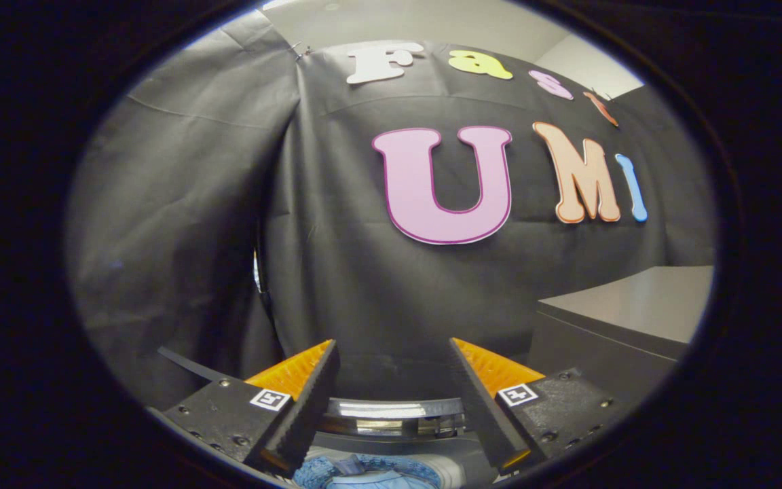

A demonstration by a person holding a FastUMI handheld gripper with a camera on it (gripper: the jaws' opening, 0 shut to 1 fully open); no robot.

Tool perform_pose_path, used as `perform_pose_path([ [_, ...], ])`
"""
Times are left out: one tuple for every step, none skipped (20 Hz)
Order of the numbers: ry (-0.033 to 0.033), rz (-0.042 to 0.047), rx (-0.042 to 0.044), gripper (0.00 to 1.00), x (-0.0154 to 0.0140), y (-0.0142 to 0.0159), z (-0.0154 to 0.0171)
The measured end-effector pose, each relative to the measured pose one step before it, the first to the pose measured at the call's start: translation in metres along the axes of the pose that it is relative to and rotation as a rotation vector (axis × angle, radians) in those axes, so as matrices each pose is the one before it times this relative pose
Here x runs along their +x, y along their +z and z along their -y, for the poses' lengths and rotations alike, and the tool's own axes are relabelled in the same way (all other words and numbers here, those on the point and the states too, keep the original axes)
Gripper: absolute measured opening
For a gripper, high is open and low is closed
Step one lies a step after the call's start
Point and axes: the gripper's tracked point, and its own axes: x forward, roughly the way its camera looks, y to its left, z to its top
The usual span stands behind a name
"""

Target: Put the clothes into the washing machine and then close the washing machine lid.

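Observation:
My gripper (391, 360) is open, its two orange-and-black fingers (309, 384) spread wide with nothing between them, pointing at the black cloth wall. Low down between the fingers I see the curved dark rim of the washing machine opening (391, 411) with a shiny band. Below that rim, close under the fingers, lies blue denim clothing (364, 472); whether it sits fully inside the drum is hidden. The lid cannot be made out.
A grey box-like cabinet or table (635, 319) stands to the right, its top higher than the fingertips. The black cloth wall (364, 272) hangs close ahead, with a fold and gap to the left.

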Motion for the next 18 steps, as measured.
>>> perform_pose_path([
  [0.00061,0.00932,-0.00302,0.96,0.0014,-0.00074,-0.00004],
  [0.00595,0.00707,-0.00506,0.96,-0.00086,0.00095,0.00013],
  [0.00413,0.00355,0.00463,0.96,0.00068,-0.00078,-0.00012],
  [0.00064,-0.00138,0.00384,0.96,-0.00055,0.00022,-0.0009],
  [0.00493,-0.00787,-0.00251,0.96,-0.00064,-0.00104,-0.00053],
  [-0.00298,-0.01295,-0.00237,0.97,-0.00207,-0.00189,0.00152],
  [-0.04199,-0.02508,-0.01593,0.97,0.00239,-0.00599,0.00651],
  [-0.01269,-0.03415,-0.00173,0.97,-0.01027,-0.00973,0.00266],
  [-0.02657,-0.04972,-0.01623,0.96,0.00514,-0.01459,0.00559],
  [-0.01092,-0.02391,-0.00897,0.95,-0.00802,-0.01372,0.00394],
  [0.00111,-0.01758,-0.00802,0.94,-0.00302,-0.01563,0.00143],
  [-0.00054,-0.0169,-0.01013,0.94,-0.00216,-0.01014,0.00141],
  [0.00233,-0.0203,-0.0031,0.93,0.00195,-0.01408,0.00029],
  [0.0075,-0.01719,0.00801,0.94,-0.00094,-0.00951,-0.00107],
  [0.00673,-0.01359,0.00929,0.94,0.00216,-0.00981,-0.00208],
  [0.00345,-0.00384,0.00365,0.94,-0.00067,-0.00268,-0.00092],
  [0.00492,-0.00263,0.00066,0.94,0.00044,-0.00285,-0.00131],
  [-0.00063,-0.00005,-0.00485,0.94,-0.00286,-0.00045,0.00051],
])
